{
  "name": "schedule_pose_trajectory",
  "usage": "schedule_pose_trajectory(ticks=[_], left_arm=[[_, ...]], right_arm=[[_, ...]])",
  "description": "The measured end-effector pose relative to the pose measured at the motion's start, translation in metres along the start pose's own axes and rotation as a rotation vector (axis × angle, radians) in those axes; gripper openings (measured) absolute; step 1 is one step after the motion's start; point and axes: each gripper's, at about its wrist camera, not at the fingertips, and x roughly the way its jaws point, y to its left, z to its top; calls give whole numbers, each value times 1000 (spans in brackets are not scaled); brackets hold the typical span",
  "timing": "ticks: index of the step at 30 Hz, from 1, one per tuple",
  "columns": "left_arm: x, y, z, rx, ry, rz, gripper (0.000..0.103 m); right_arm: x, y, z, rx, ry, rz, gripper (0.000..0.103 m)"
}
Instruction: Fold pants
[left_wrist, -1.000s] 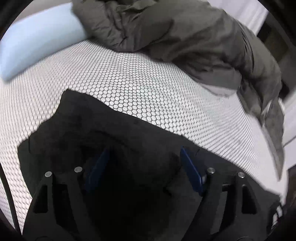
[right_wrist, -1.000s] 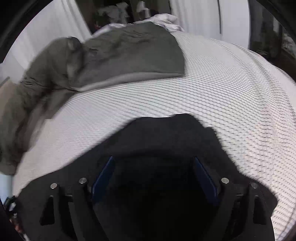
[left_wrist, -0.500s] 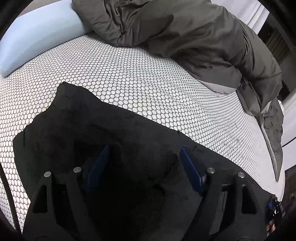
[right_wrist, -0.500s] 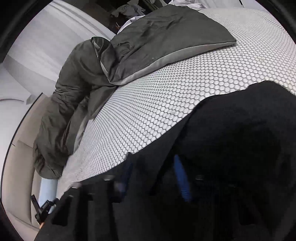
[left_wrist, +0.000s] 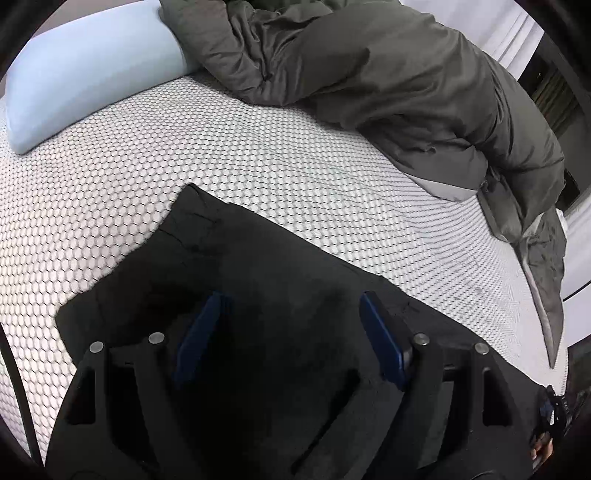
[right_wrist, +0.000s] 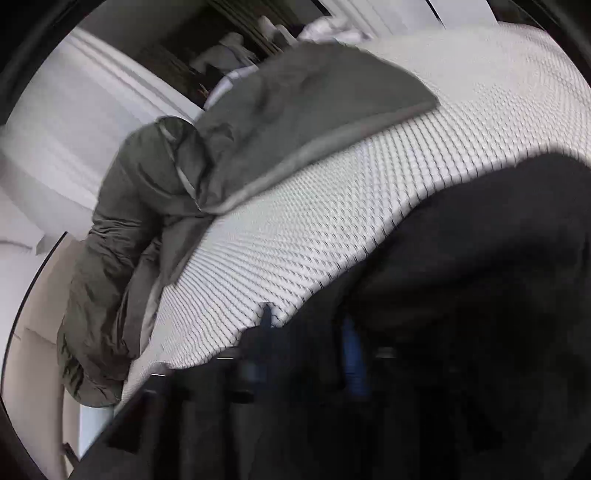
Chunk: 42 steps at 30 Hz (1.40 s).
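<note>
Black pants (left_wrist: 273, 266) lie flat on a white honeycomb-patterned mattress (left_wrist: 184, 155). My left gripper (left_wrist: 291, 314) is open, its blue pads wide apart just above the black cloth, holding nothing. In the right wrist view the pants (right_wrist: 480, 258) fill the lower right, and the picture is blurred. My right gripper (right_wrist: 310, 332) is low over the pants' edge; its blue pads stand closer together, and dark cloth lies around them. I cannot tell whether cloth is pinched between them.
A rumpled grey-green duvet (left_wrist: 388, 81) lies along the far side of the mattress and hangs over its edge (right_wrist: 122, 288). A pale blue pillow (left_wrist: 85, 74) sits at the far left. White curtains (right_wrist: 74, 122) stand behind the bed.
The right gripper has swung left and tilted, and its pads have come closer together over the pants' edge. The left gripper has stayed open and shifted slightly over the pants.
</note>
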Motion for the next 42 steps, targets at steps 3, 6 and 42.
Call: schedule_pose_trajectory(ticks=[3, 6, 42], left_arm=[[-6, 14, 12, -4, 3, 8, 76], [-16, 29, 29, 53, -9, 44, 78], [-77, 67, 22, 145, -97, 12, 79]], right_arm=[[-7, 3, 0, -60, 6, -39, 61], [-20, -1, 5, -76, 11, -26, 72], [-161, -83, 6, -113, -100, -47, 81]])
